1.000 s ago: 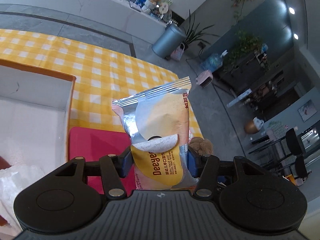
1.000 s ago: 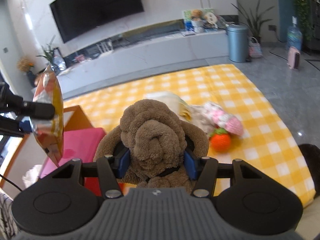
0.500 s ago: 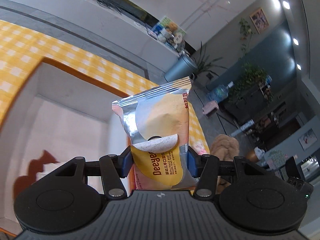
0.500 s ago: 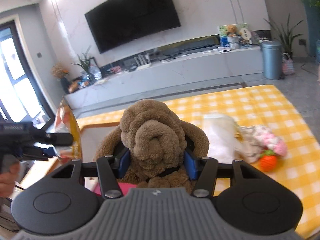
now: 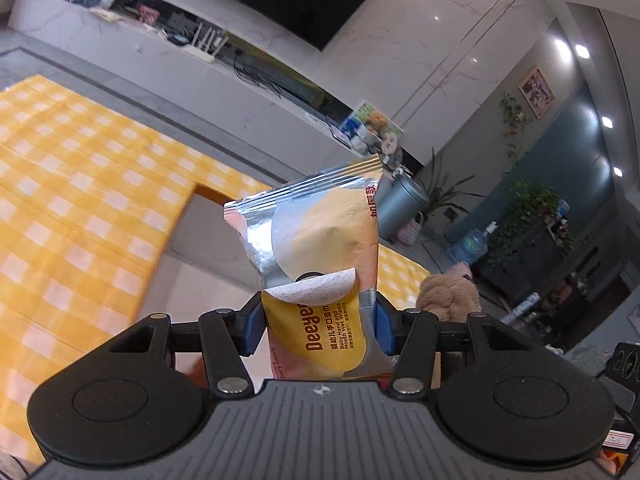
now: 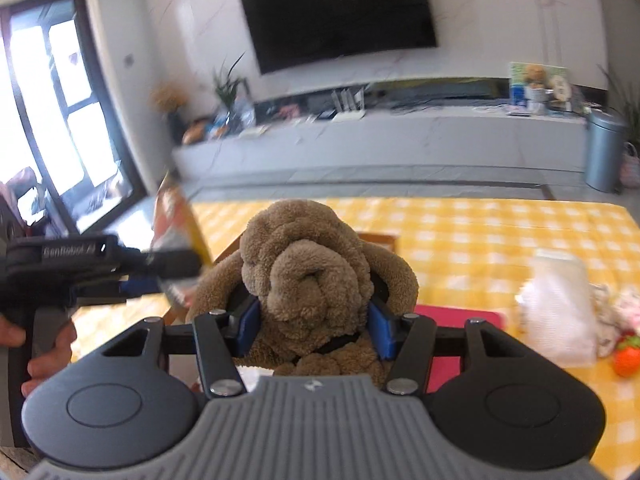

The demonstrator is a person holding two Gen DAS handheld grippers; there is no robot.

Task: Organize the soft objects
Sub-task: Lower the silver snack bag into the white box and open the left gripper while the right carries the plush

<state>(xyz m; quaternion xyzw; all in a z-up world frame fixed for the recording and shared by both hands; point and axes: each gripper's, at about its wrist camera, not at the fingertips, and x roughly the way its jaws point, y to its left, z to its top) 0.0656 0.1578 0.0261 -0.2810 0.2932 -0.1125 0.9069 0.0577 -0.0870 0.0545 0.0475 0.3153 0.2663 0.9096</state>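
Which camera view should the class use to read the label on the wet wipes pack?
The left wrist view: the wet wipes pack faces the lens, held upright in the left gripper, its printed front readable. The right wrist view shows the pack only edge-on and blurred, at the left beside the plush dog.

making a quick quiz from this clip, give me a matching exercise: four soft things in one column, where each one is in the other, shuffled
1. yellow and silver foil wet wipes pack
2. brown plush dog
3. white tissue pack
4. orange knitted toy fruit

a. held in the right gripper
b. at the right edge of the checked cloth
c. held in the left gripper
d. lying just right of the pink mat

1-c, 2-a, 3-d, 4-b
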